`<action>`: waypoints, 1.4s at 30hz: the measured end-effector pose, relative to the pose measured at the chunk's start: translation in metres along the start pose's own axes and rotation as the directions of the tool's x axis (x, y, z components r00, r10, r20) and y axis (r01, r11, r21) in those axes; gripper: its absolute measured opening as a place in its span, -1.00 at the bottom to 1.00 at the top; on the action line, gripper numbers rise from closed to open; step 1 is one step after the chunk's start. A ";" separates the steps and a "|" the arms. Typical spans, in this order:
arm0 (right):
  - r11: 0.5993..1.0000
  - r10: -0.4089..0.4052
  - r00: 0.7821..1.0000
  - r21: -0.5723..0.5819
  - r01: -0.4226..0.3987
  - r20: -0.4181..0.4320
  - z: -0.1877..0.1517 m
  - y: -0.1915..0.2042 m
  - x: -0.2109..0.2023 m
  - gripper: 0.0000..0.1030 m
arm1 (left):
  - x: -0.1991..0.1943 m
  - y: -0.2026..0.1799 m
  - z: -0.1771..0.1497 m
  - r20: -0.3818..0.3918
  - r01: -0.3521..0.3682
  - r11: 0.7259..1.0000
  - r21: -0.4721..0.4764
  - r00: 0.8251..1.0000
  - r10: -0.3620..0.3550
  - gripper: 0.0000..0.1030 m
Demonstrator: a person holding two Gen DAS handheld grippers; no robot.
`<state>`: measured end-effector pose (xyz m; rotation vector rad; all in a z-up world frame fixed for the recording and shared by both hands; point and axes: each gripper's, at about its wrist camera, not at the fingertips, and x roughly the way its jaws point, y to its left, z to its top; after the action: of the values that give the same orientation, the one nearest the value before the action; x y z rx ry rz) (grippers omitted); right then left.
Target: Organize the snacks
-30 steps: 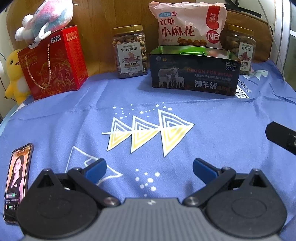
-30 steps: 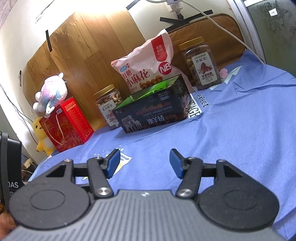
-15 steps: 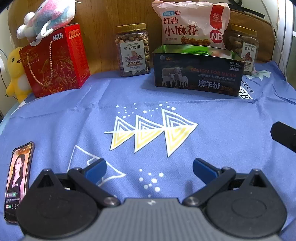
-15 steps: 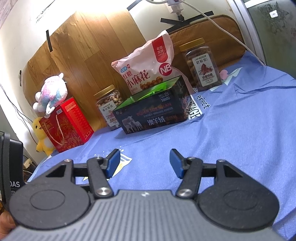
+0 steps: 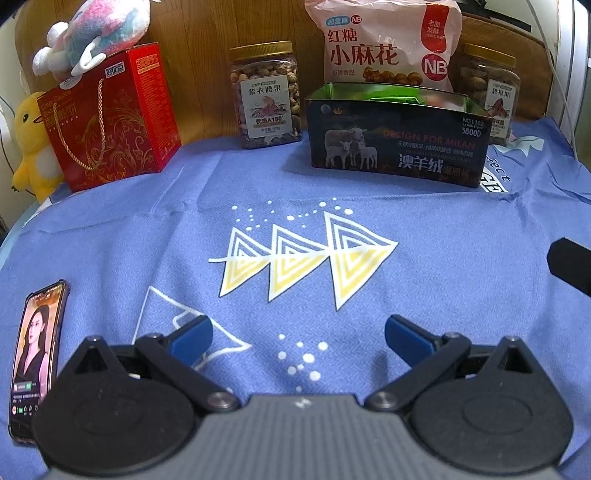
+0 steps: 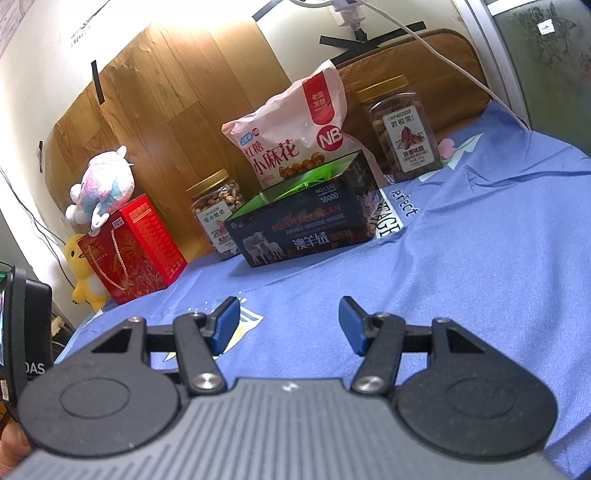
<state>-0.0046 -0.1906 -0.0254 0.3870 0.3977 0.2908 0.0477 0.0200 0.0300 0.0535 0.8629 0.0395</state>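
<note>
To your left a phone (image 5: 35, 360) lies face-up on the blue cloth (image 5: 461, 258). A yellow duck plush (image 5: 31, 144) stands at the back, a pink-and-blue plush (image 5: 99, 31) above it.

Both views are evenly lit and sharp at centre. Strong fisheye bending is seen toward the dark corners. In the right wrist view the wooden panel (image 6: 177, 103) is washed out by glare, probably from overhead.

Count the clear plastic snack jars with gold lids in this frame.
2. One jar stands left of the dark tin box; the other jar stands behind the box's right end, partly hidden. Others could be hidden.
</note>
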 end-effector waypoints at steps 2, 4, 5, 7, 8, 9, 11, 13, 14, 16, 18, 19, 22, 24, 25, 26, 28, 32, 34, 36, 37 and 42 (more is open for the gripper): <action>1.000 -0.001 1.000 0.001 0.001 0.000 0.000 0.000 0.000 0.20 | 0.000 0.000 0.000 -0.001 -0.001 1.000 -0.002 1.000 0.001 0.99; 1.000 0.000 1.000 0.000 0.000 0.000 0.000 0.000 0.000 0.20 | 0.001 0.000 -0.001 -0.004 0.000 1.000 -0.003 1.000 0.000 0.99; 1.000 0.000 1.000 0.000 0.000 0.000 0.000 0.000 0.000 0.20 | 0.001 0.000 -0.001 -0.004 0.000 1.000 -0.004 1.000 0.000 0.99; 1.000 0.000 1.000 -0.001 0.000 0.000 0.000 0.000 0.000 0.20 | 0.001 0.000 -0.001 -0.004 0.000 1.000 -0.003 1.000 0.000 0.99; 1.000 0.000 1.000 -0.001 0.000 -0.001 0.000 0.000 0.000 0.20 | 0.001 0.000 -0.001 -0.004 0.001 1.000 -0.003 1.000 -0.001 0.99; 1.000 0.000 1.000 0.000 0.000 -0.001 0.000 0.000 0.000 0.20 | 0.001 0.000 -0.001 -0.004 0.000 1.000 -0.003 1.000 0.000 0.99; 1.000 0.000 1.000 0.000 0.000 -0.001 0.000 0.000 0.000 0.20 | 0.001 0.000 -0.001 -0.005 0.000 1.000 -0.002 1.000 0.000 0.99; 1.000 0.000 1.000 0.001 0.000 -0.001 0.000 0.000 0.000 0.20 | 0.002 0.000 -0.001 -0.008 0.000 1.000 -0.002 1.000 0.000 0.99; 1.000 0.000 1.000 0.001 0.000 -0.001 0.000 0.000 0.000 0.20 | 0.002 0.000 -0.002 -0.009 0.000 1.000 -0.002 1.000 0.000 0.99; 1.000 0.000 1.000 0.000 0.000 -0.002 0.000 0.000 0.000 0.20 | 0.003 0.000 -0.002 -0.011 -0.001 1.000 -0.002 1.000 0.001 0.99; 1.000 0.001 1.000 0.001 -0.001 -0.003 0.000 -0.001 0.000 0.20 | 0.003 0.000 -0.002 -0.013 -0.001 1.000 -0.001 1.000 0.001 0.99; 1.000 0.001 1.000 0.001 -0.001 -0.004 -0.001 -0.001 0.000 0.20 | 0.003 -0.001 -0.002 -0.013 -0.001 1.000 0.000 1.000 0.001 0.99; 1.000 0.000 1.000 0.002 0.000 -0.003 -0.001 -0.001 0.000 0.20 | 0.002 -0.001 -0.002 -0.013 -0.001 1.000 0.004 1.000 0.001 0.99; 1.000 0.000 1.000 0.002 0.000 -0.003 -0.001 -0.001 0.000 0.20 | 0.002 -0.001 -0.001 -0.013 -0.001 1.000 0.004 1.000 0.001 0.99; 1.000 0.000 1.000 0.002 0.000 -0.004 -0.001 -0.001 0.000 0.20 | 0.002 -0.001 -0.002 -0.014 -0.001 1.000 0.005 1.000 0.001 0.99; 1.000 0.000 1.000 0.003 0.000 -0.004 -0.001 -0.001 0.000 0.20 | 0.002 -0.001 -0.002 -0.014 -0.001 1.000 0.005 1.000 0.001 0.99; 1.000 0.000 1.000 0.003 0.000 -0.004 -0.001 -0.001 0.000 0.20 | 0.002 -0.001 -0.002 -0.015 -0.001 1.000 0.006 1.000 0.001 0.99; 1.000 0.000 1.000 0.003 0.000 -0.004 -0.001 -0.001 0.000 0.20 | 0.003 -0.001 -0.002 -0.015 -0.002 1.000 0.008 1.000 0.002 0.99; 1.000 0.000 1.000 0.004 0.000 -0.005 -0.001 -0.001 0.000 0.20 | 0.003 -0.001 -0.002 -0.015 -0.002 1.000 0.008 1.000 0.002 0.99; 1.000 0.000 1.000 0.004 0.000 -0.005 -0.001 -0.001 0.000 0.20 | 0.003 -0.002 -0.002 -0.015 -0.002 1.000 0.009 1.000 0.002 0.99; 1.000 0.000 1.000 0.003 0.000 -0.005 -0.001 -0.001 0.000 0.20 | 0.003 -0.002 -0.002 -0.016 -0.002 1.000 0.008 1.000 0.002 0.99; 1.000 0.000 1.000 0.004 0.000 -0.005 -0.001 -0.001 0.000 0.20 | 0.003 -0.001 -0.002 -0.012 -0.004 1.000 0.011 1.000 0.005 0.99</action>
<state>-0.0042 -0.1911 -0.0265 0.3898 0.4035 0.2911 0.0479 0.0190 0.0264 0.0658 0.8747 0.0392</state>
